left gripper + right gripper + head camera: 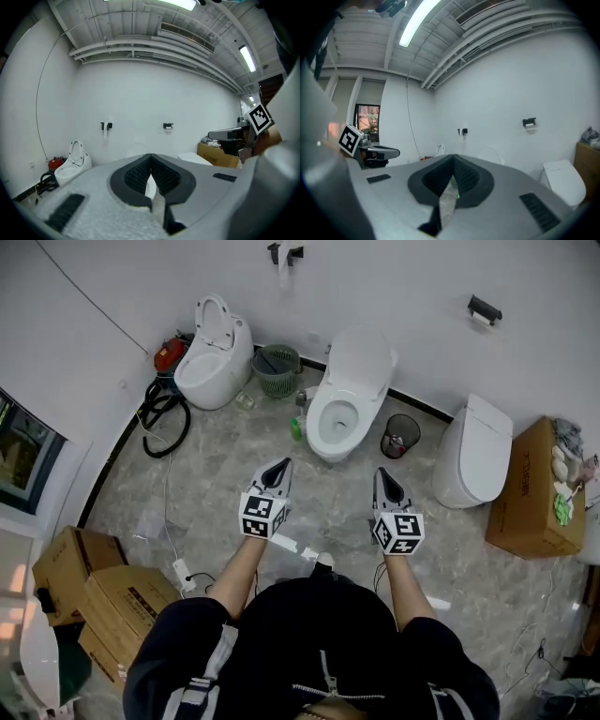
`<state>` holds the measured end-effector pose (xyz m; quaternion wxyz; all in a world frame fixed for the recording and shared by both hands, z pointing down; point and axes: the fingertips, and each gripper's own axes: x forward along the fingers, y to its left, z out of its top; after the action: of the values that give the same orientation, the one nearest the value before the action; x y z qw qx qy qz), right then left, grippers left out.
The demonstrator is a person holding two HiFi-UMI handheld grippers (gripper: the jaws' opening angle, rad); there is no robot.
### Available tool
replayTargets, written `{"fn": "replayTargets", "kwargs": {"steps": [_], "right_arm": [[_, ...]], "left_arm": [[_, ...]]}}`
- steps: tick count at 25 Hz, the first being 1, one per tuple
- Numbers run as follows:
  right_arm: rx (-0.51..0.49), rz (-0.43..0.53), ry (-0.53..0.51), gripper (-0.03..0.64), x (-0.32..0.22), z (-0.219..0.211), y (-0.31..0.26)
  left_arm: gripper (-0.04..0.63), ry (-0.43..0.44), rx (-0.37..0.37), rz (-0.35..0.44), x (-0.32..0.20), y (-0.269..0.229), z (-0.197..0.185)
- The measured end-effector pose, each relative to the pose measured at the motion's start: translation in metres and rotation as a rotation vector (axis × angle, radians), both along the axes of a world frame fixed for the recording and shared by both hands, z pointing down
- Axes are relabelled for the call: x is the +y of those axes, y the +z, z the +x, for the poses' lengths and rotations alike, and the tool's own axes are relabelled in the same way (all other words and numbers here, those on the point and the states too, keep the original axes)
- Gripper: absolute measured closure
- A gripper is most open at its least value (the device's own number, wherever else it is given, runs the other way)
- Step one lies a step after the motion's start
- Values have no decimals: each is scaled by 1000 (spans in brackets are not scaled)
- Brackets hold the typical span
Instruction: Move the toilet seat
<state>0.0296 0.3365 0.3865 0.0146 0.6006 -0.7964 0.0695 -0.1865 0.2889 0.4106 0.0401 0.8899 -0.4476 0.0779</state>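
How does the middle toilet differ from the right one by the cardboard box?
The middle toilet has its lid raised and its bowl open; the right toilet has its lid down. The middle toilet has a black bin beside it; the right toilet stands next to the cardboard box. Both are white.

Bright ceiling tubes, sharp, fisheye edges

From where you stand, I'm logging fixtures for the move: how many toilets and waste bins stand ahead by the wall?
Toilets: 3 (left toilet, middle toilet, right toilet)
Waste bins: 2 (green basket, black mesh bin)
Total: 5
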Motion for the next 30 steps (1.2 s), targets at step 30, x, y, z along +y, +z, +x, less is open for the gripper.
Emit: {"fn": "replayTargets", "kwargs": {"steps": [30], "right_arm": [[-35,-107,195,614,-320,24,38]], "left_arm": [[592,205,-23,-90,-361,46,32]]}}
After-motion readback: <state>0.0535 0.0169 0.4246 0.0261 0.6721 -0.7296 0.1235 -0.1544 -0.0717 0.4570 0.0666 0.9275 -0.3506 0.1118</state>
